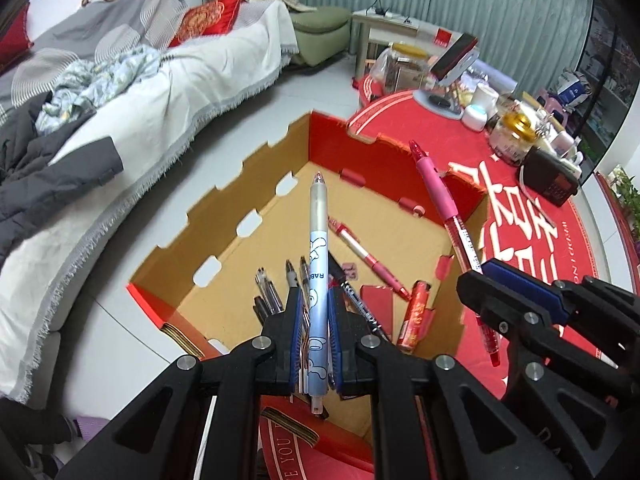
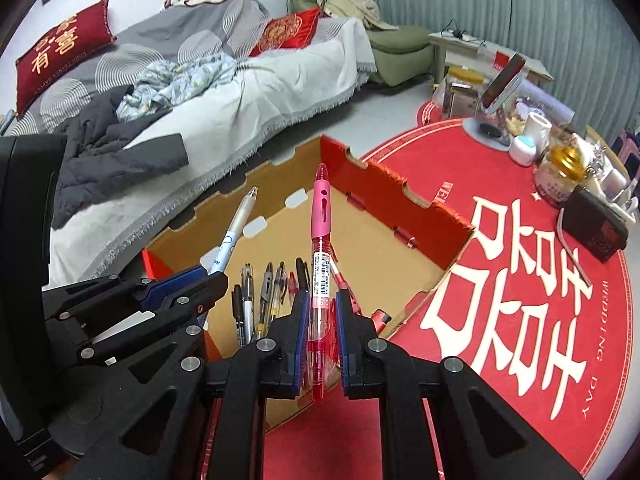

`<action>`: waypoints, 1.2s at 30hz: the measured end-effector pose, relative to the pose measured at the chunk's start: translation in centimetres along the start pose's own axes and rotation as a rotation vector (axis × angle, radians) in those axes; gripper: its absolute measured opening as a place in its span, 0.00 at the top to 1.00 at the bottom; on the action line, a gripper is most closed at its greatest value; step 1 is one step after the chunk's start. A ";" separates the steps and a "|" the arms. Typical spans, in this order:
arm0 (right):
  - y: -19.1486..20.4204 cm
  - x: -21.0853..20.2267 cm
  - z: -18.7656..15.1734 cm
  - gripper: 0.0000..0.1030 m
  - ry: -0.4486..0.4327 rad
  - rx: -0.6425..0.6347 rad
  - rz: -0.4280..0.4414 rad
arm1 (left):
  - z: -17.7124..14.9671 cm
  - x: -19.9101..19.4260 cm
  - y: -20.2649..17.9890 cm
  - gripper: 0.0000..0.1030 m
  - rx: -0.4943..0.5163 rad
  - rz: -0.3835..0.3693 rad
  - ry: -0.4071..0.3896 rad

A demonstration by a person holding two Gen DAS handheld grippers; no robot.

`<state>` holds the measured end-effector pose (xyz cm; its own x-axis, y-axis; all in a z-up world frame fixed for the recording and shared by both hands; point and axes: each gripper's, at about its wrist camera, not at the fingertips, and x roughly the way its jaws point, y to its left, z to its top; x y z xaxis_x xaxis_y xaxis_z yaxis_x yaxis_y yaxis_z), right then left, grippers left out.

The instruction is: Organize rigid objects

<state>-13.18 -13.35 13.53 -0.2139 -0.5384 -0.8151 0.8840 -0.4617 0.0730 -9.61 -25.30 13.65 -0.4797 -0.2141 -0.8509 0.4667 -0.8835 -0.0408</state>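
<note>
A round desk with a red cloth [image 2: 500,184] printed with large white characters fills the right of both views, and beyond it on the left stands a sofa [image 2: 256,80] draped in grey and white covers with a dark jacket thrown over it. On the near left part of the desk sits an open cardboard box [image 1: 384,216], red outside and brown inside, with notched walls.

The left gripper [image 1: 313,312] is over the near end of the box; its jaws are closed on a pale blue pen [image 1: 318,264] with a cartoon print, which points away along the fingers with its tip toward the far wall of the box. The right gripper [image 2: 322,312] is just to the right of the left one, above the near right corner of the box. Its jaws are closed on a pink and clear red pen [image 2: 320,248], which also points away toward the far side.

On the box floor, near the left gripper, lies a row of dark and clear pens [image 2: 260,292] side by side. To their right lie another pink pen [image 1: 366,254] at a slant and a short red tube with gold print [image 1: 414,314] against the right wall.

At the far right of the desk stand a glass jar with a gold lid [image 1: 514,132], a small black box-shaped device [image 1: 550,178], a white cup [image 1: 486,98] and a tilted phone on a stand [image 1: 456,58].
</note>
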 end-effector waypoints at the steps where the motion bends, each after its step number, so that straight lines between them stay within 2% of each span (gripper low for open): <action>1: 0.0 0.4 0.0 0.86 0.008 0.001 0.004 | -0.1 0.5 0.1 0.88 -0.001 -0.004 0.015; 6: -0.2 2.2 0.0 0.86 0.054 0.020 0.042 | -0.6 2.8 0.6 0.86 -0.002 -0.013 0.071; 7: -0.3 2.4 0.1 0.86 0.058 0.027 0.042 | -0.7 3.0 0.5 0.80 -0.002 -0.019 0.079; 8: -0.3 2.5 0.1 0.86 0.055 0.029 0.036 | -0.9 3.4 0.5 0.62 -0.003 -0.020 0.086; 9: -0.4 2.6 0.1 0.86 0.054 0.029 0.028 | -1.0 3.5 0.5 0.50 -0.004 -0.018 0.086; 10: -0.5 2.7 0.1 0.86 0.057 0.032 0.025 | -1.0 3.6 0.5 0.33 -0.001 -0.010 0.078; 11: -0.6 2.9 0.1 0.86 0.059 0.035 0.025 | -1.1 3.5 0.5 0.30 0.005 0.002 0.067; 19: -1.4 3.3 0.0 0.86 0.061 0.048 0.010 | -0.7 3.5 0.2 0.24 0.032 0.012 0.045; 36: -1.3 3.6 -0.1 0.86 0.063 0.043 0.011 | -0.8 4.0 0.2 0.20 0.016 -0.059 0.068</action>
<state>-15.08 -14.60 10.41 -0.1762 -0.4989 -0.8486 0.8671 -0.4868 0.1062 -10.80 -25.98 9.84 -0.4538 -0.1333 -0.8811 0.4269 -0.9004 -0.0836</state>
